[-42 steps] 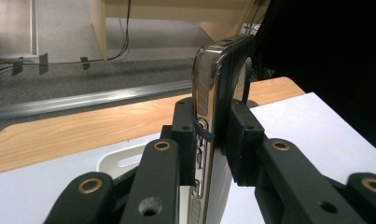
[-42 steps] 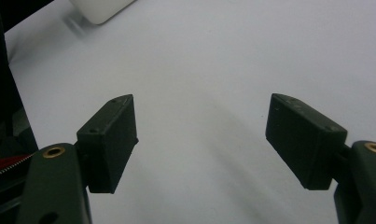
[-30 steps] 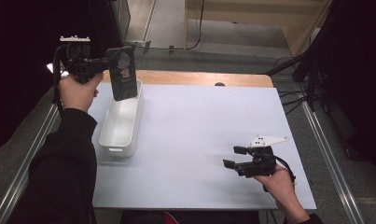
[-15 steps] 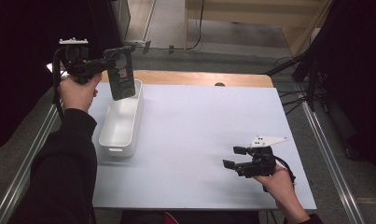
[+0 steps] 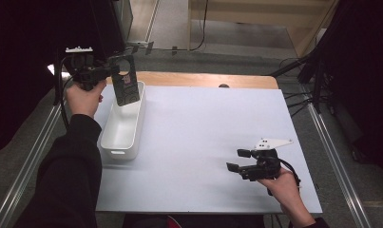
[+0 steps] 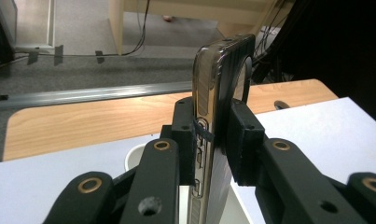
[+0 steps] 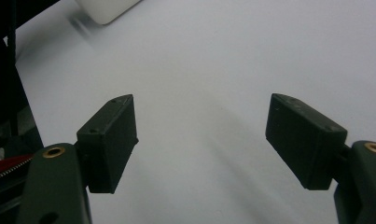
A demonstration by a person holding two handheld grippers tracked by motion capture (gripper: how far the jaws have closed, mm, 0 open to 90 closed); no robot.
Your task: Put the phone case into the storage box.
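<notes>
Two grippers out: my left gripper (image 5: 114, 71) is clamped on a phone (image 5: 127, 87), which hangs nearly upright, long axis up and down, over the far end of the white bin (image 5: 108, 142). The bin runs twelve-to-six just below, so I judge the drop is straight down. My right gripper (image 5: 240, 160), jaws apart and empty, rests well off toward four o'clock on the white table (image 5: 203, 118).

The phone (image 6: 213, 116) held at far left wears a glossy, translucent smoky plastic case with a ribbed back, while the left gripper (image 6: 212, 140) and right gripper (image 7: 202, 140) are matt black plastic with small brass-coloured rivets. The bin (image 5: 115, 137) looks like smooth white plastic. The worktop (image 5: 203, 142) carries a matt white sheet, with bare pale wood along its far edge.
</notes>
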